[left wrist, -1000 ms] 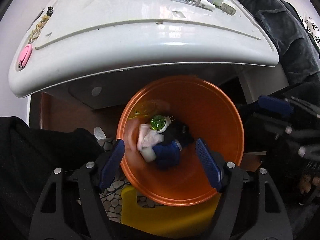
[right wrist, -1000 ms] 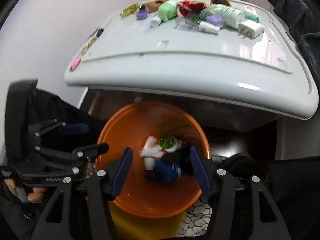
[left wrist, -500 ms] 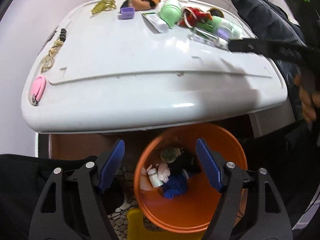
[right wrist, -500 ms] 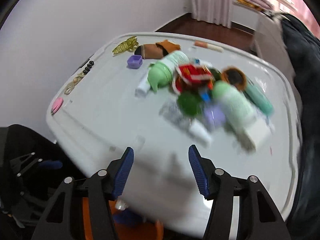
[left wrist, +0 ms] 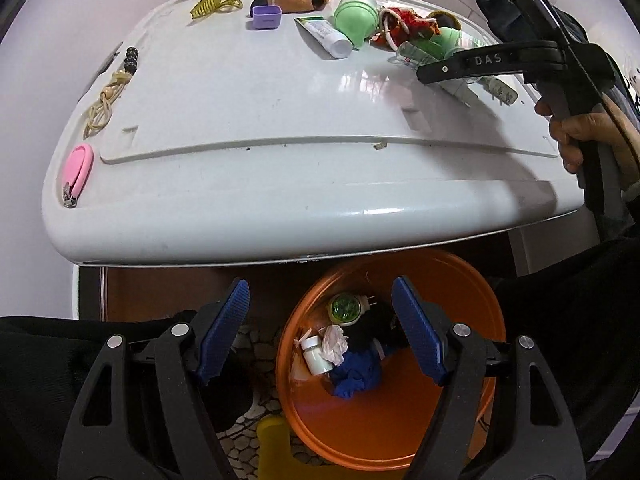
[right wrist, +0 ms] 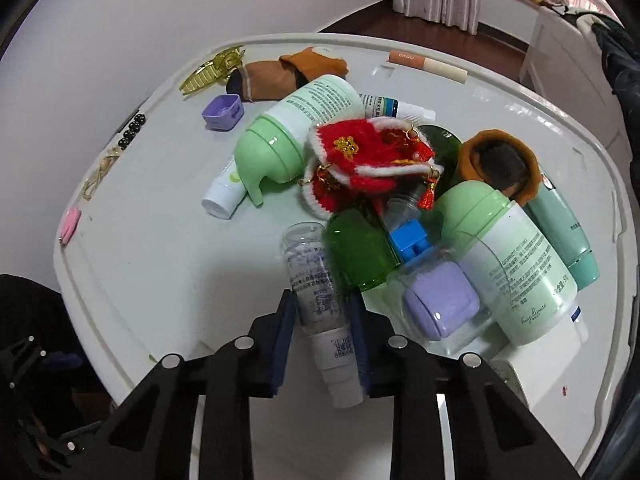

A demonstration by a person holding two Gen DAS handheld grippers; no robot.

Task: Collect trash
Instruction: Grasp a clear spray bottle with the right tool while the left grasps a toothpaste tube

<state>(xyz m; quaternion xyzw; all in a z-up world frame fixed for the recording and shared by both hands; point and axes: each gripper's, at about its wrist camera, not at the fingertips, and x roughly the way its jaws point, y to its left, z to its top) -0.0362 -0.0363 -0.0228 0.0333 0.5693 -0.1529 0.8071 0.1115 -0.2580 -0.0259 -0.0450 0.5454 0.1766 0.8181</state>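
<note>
the right gripper clamps a clear tube lying on the white table, its blue pads pressed to both sides. the left gripper hangs spread wide above the orange bin.

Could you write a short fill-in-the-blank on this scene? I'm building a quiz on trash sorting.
1. The right gripper is shut on a clear plastic ____.
2. The round plastic bin under the left gripper is ____ in colour.
3. The left gripper's fingers are ____.

Missing words: tube; orange; open
</note>
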